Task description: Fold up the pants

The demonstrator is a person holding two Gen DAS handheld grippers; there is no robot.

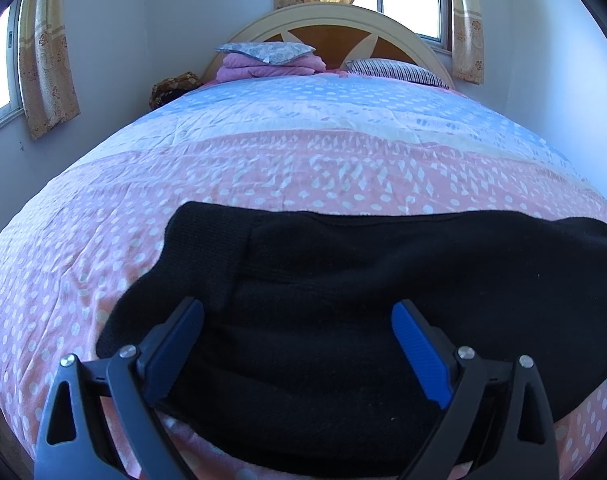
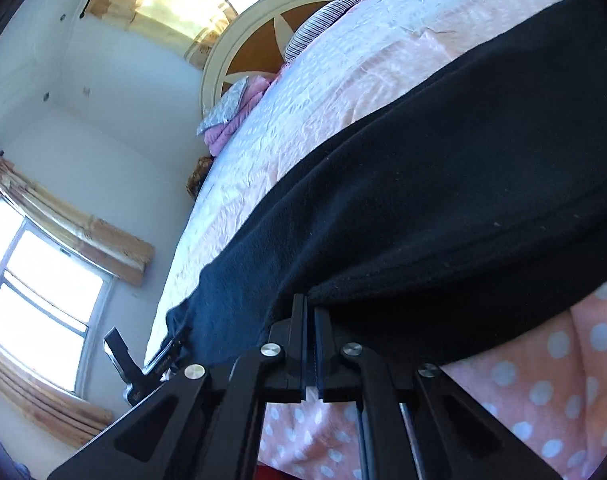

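Observation:
Black pants [image 1: 343, 280] lie flat across the near end of a bed with a pink and blue dotted quilt [image 1: 263, 152]. My left gripper [image 1: 297, 306] hovers over the pants' left part, its blue-padded fingers [image 1: 419, 352] wide apart with nothing pinched between them. In the right wrist view the pants [image 2: 443, 200] stretch away as a long dark band over the quilt [image 2: 303, 92]. My right gripper [image 2: 311, 308] is shut at the near hem, with the fabric's edge caught at its tips. A black tool part [image 2: 121, 354] shows at the pants' far end.
At the head of the bed stand a round wooden headboard [image 1: 331, 36], a folded pink blanket with a grey pillow [image 1: 269, 60] and a striped pillow [image 1: 395, 70]. A brown bundle [image 1: 173, 88] sits at the far left edge. Curtained windows flank the bed.

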